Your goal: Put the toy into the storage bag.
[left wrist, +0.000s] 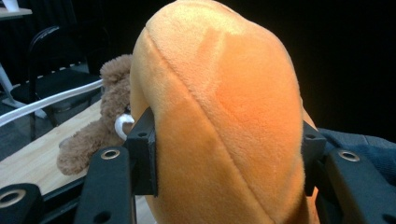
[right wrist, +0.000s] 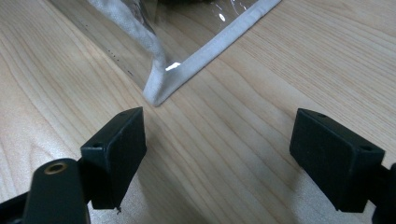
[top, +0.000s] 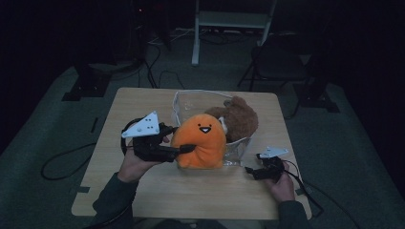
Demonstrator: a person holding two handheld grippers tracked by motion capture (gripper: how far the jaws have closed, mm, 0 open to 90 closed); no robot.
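My left gripper (top: 184, 149) is clamped on the orange plush (top: 200, 140), a jaw pressing into each side of it. The plush stands at the near wall of the clear bag (top: 191, 98), with the brown teddy (top: 239, 119) just behind it inside. My right gripper (right wrist: 217, 140) rests low over the table (top: 191, 191), jaws wide apart and holding nothing, the bag's white-trimmed corner (right wrist: 159, 95) just ahead of them. Bare wood lies open between the bag and the near table edge.
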